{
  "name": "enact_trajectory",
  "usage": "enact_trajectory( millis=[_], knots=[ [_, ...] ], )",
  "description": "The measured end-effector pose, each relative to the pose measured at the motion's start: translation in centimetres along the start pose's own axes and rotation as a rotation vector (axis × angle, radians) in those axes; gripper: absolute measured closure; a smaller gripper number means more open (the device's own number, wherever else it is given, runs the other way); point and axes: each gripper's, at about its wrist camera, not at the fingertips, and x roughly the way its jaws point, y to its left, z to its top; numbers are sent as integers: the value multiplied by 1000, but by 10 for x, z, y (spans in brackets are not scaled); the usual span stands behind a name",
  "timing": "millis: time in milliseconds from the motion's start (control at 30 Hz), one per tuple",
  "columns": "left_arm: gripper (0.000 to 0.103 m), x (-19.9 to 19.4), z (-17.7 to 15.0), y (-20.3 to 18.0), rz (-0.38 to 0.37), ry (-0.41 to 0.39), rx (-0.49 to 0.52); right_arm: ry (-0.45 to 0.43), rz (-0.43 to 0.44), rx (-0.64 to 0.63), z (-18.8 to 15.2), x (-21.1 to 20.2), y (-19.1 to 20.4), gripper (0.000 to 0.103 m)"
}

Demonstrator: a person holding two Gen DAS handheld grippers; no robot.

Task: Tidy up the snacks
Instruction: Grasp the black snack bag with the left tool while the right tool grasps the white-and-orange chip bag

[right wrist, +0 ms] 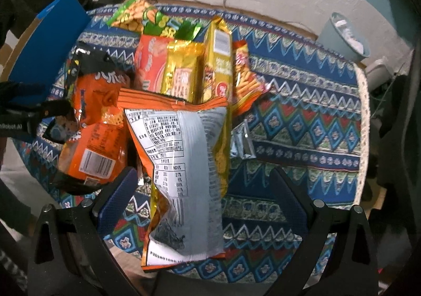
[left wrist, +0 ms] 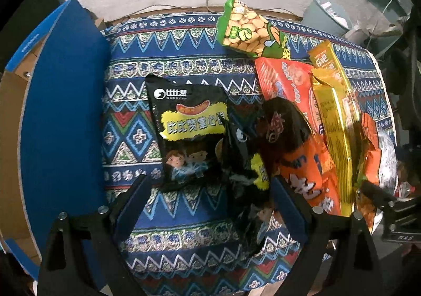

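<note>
Left claw [left wrist: 210,206]: jaws spread wide, gripping nothing; a second black snack packet [left wrist: 244,185] lies loose between them, crumpled, its print mostly unreadable

Ahead of the left claw: black snack packet [left wrist: 189,133] with yellow label and cartoon children, flat on the patterned cloth [left wrist: 126,138] covering the desk

Ahead and to its right: orange packet [left wrist: 297,148] with a dark top, partly under a gold packet [left wrist: 334,117]; red-orange packet [left wrist: 279,80] beneath both, largely covered; green bean-snack packet [left wrist: 247,30] farthest ahead

To its left: blue cardboard box [left wrist: 60,111], cut off by the frame edge; interior barely visible

Right claw [right wrist: 205,196]: jaws spread wide, closed on nothing; orange-edged packet [right wrist: 184,169] lies back side up between them, nearer the left finger, lower corner clipped by the claw body

Ahead of the right claw: two gold packets [right wrist: 181,69] and a stick-snack packet [right wrist: 244,72], overlapping so edges are hard to separate

To its left: orange barcode packet [right wrist: 94,148]; the other claw's tip enters at the frame edge

Far right: pale bin [right wrist: 344,38], contents unclear
</note>
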Motion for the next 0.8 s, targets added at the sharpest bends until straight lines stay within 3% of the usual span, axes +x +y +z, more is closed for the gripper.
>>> enact_trajectory(
  millis=[100, 167, 200, 267, 333, 800],
  knots=[
    [27, 6, 2, -1, -31, 5, -3, 20, 21, 0, 1, 11, 1, 20],
    [45, 11, 4, -2, -65, 10, -4, 32, 47, 3, 1, 17, 0, 30],
    [49, 13, 5, -2, -81, 12, -3, 38, 58, 2, 2, 19, 1, 36],
    [69, 15, 6, -3, -108, 19, 4, 32, 60, -4, 2, 20, 1, 40],
    [71, 14, 6, -5, -106, 14, 15, 10, 65, -8, 3, 16, 2, 54],
    [79, -30, -11, -6, -10, -111, 101, -72, 34, -6, 10, -18, 3, 58]
  ],
)
